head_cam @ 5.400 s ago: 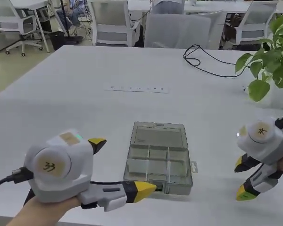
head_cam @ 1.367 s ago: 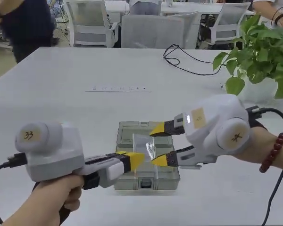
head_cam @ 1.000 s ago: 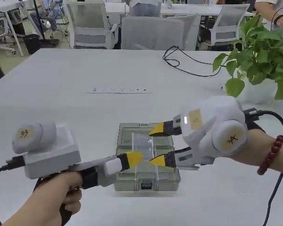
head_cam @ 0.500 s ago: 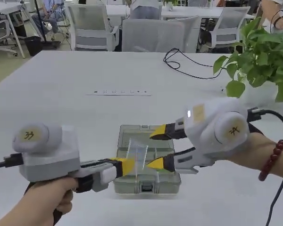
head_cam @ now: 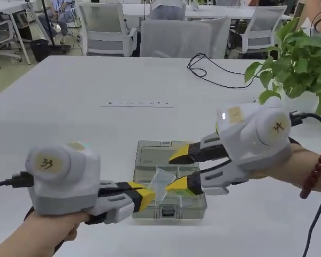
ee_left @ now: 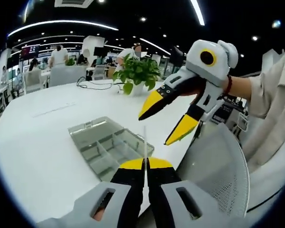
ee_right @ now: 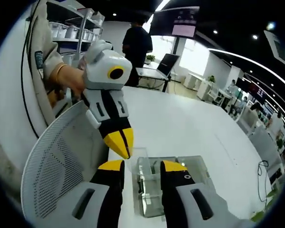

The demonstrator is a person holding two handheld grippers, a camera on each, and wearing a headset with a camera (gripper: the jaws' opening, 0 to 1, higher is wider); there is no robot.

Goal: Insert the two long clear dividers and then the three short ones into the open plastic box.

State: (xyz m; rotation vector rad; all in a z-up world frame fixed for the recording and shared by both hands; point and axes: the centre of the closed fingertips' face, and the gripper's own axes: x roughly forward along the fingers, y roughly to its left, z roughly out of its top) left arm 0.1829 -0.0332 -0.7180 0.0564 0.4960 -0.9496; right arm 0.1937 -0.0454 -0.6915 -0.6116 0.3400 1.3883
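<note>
Left hand-held gripper (head_cam: 142,193) pinches a clear divider (head_cam: 161,179) by its edge, tilted over the open plastic box (head_cam: 155,152) on the tabletop (head_cam: 69,118), presumably for slotting. Right hand-held gripper (head_cam: 176,171), at the divider's 3 o'clock, gapes wide, likely to steady it.

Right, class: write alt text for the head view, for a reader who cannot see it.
The left gripper, jaws shut on a clear divider, holds it above an open plastic box on a white table. The right gripper faces it from the other side, jaws open. A leafy plant stands at far right.
</note>
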